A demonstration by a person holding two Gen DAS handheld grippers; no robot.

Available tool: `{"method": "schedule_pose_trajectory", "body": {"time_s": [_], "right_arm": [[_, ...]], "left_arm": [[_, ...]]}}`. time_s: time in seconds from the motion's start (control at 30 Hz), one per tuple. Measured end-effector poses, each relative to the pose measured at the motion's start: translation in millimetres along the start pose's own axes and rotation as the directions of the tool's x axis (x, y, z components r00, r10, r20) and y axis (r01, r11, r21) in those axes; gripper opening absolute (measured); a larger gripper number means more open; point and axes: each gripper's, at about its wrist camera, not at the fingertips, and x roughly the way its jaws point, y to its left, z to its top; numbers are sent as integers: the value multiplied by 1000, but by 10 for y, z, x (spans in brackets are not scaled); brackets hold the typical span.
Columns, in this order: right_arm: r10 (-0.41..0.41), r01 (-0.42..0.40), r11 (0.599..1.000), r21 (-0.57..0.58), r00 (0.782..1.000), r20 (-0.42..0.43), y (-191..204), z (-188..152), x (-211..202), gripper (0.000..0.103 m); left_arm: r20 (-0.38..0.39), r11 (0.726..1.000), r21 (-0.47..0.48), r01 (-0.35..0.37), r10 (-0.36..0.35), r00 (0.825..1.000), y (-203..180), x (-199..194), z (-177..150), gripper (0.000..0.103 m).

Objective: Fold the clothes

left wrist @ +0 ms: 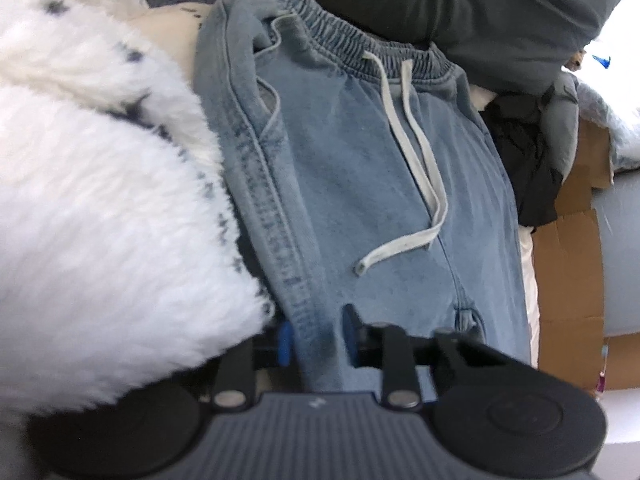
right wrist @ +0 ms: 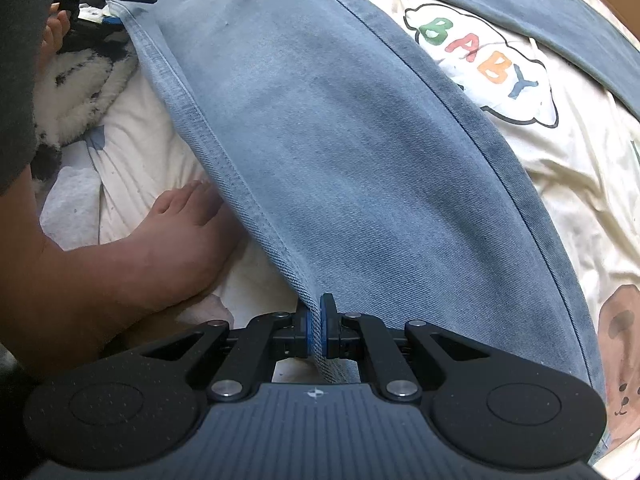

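Right now both grippers grip the same pair of light blue jeans (right wrist: 340,128), which lies spread across a cream bedsheet (right wrist: 560,184) printed with "BABY" in a cloud. The right gripper (right wrist: 317,330) has its 2 blue pads pressed together on the stitched side seam of a leg, the denim edge pinched thin between them. The left gripper (left wrist: 316,338) stands wider, its 2 blue pads set on either side of a thicker fold of the outer seam below the elastic waistband (left wrist: 348,36); the fabric fills the gap and both pads touch it. A pale drawstring (left wrist: 416,152) lies loose over the front of the jeans. White fluffy fabric (left wrist: 104,208) crowds the left gripper's left side. A bare foot (right wrist: 172,248) rests on the sheet just beside the seam.
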Motion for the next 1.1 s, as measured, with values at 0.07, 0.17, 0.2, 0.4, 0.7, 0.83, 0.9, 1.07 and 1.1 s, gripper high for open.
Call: {"method": "schedule_pose_trajectory", "body": {"time_s": [0.07,0.17,0.2,0.4,0.7,0.83,0.9,1.07,1.1], "right_arm": [[1,-1,1000,12,1000,-5,-14,19,-38,2],[4,-3,1000,30,1000,-12,-36,47,-94,2],[4,-4,999,36,1000,-14,-43,56,-113,2],[-14,15,994,109,1000,-14,-130,157,-290,2],[-66,54,976,211,996,53,-322,319,-709,2],[-90,66,971,229,991,95,-397,382,-918,2],[-103,76,972,222,988,111,-418,408,-1016,2],[-132,92,966,242,979,156,-502,475,-1245,2],[-139,96,964,247,976,165,-520,493,-1294,2]], "left_arm": [[-9,1000,12,-8,8,1000,1,-49,12,14],[-19,999,43,-10,11,1000,-37,-134,44,9],[-19,998,57,-18,19,1000,-65,-164,52,9],[-14,996,93,-8,10,1000,-269,-328,104,7],[-14,982,185,34,-32,999,-804,-557,205,6],[-3,973,224,52,-53,999,-1036,-670,241,6],[-1,969,240,59,-60,998,-1139,-721,252,6],[9,957,287,50,-55,998,-1390,-830,258,6],[10,954,295,46,-51,999,-1438,-845,262,6]]}}
